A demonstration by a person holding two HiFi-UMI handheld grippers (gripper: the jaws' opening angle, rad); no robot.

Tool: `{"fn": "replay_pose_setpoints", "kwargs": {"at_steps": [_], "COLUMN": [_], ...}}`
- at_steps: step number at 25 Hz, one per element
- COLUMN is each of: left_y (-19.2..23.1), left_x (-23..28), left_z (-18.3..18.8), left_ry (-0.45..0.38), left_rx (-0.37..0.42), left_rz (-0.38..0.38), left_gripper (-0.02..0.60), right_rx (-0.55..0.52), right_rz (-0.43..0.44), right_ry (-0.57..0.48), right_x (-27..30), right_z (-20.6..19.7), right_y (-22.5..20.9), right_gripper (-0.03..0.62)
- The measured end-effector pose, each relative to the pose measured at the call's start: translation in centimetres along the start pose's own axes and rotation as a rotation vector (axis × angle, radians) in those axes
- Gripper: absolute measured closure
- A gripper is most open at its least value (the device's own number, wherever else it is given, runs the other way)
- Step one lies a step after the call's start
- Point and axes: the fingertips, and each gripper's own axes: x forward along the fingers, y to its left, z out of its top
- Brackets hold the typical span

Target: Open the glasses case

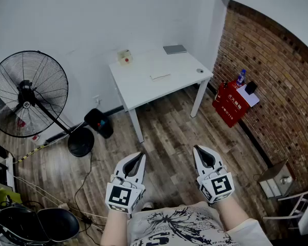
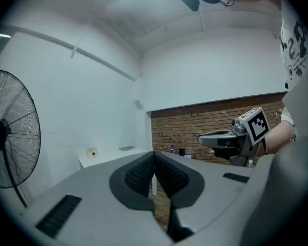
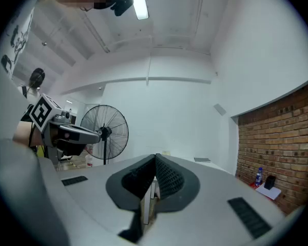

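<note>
far across the room, by the white wall: a white desk (image 1: 143, 86) with a flat grey thing (image 1: 174, 49) at its back corner, possibly the glasses case, too small to tell. close to the body, well apart from the desk: left gripper (image 1: 139, 155) and right gripper (image 1: 197, 149), jaws pressed together on both, nothing held. for a good approach: walk close first, spread the jaws before reaching, steady the base with one gripper, lift the lid with the other.

Matt wht table (image 1: 179, 75), wood-plank flr (image 1: 169, 132), rough brick wall (image 1: 267, 60)
</note>
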Motion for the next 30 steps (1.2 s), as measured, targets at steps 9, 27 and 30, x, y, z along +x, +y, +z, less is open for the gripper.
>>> {"fn": "replay_pose_setpoints", "kwargs": {"at_steps": [9, 27, 30], "left_y": [1.5, 11.0, 12.3], "left_x": [0.5, -0.3, 0.7], "left_z": [0.4, -1.8, -2.2], "left_ry": [-0.006, -0.030, -0.044], "left_rx": [-0.009, 0.023, -0.001], "left_rz": [-0.013, -0.093, -0.079], "left_gripper": [0.568, 0.568, 0.568], "right_rx": [0.012, 0.035, 0.044], "right_rz": [-0.029, -0.085, -0.082], "right_ry": [0.016, -0.013, -0.003], "right_x": [1.2, 10.1, 11.8], "right_z": [0.1, -0.4, -1.0], "right_y": [0.0, 4.8, 4.1], "right_gripper": [0.582, 0.083, 0.085]}}
